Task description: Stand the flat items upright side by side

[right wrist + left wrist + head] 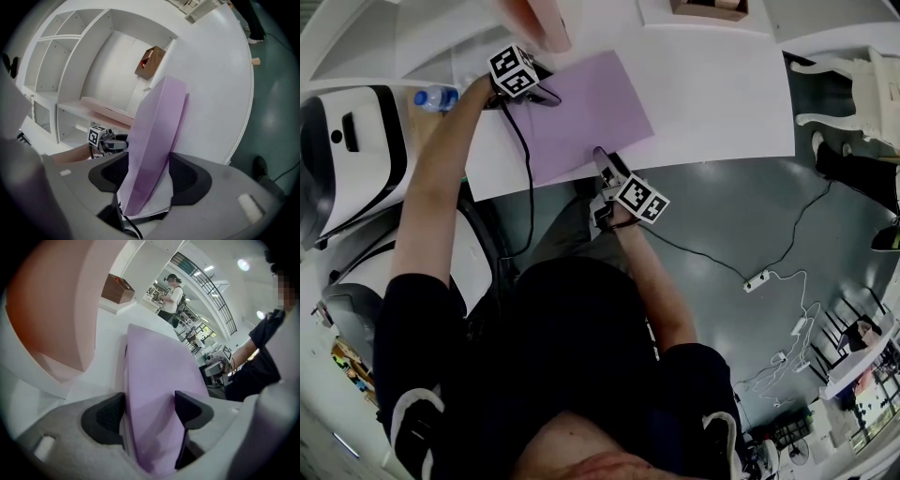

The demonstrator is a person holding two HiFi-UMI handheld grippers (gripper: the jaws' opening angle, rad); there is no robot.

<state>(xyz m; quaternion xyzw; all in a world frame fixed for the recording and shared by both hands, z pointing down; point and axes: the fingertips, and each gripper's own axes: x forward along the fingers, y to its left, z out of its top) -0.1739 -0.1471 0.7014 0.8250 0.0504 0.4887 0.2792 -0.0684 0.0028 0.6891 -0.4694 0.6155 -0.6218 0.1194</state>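
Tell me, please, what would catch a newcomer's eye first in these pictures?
The purple book stands out most, at the near edge of the white table, with the left gripper clamped on its left corner and the right gripper on its near corner. Next comes a pink flat item beyond it, at the head view's top edge.

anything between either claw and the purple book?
Nothing visible. The purple book already sits between the jaws of both the left claw and the right claw, with the pads against its covers.
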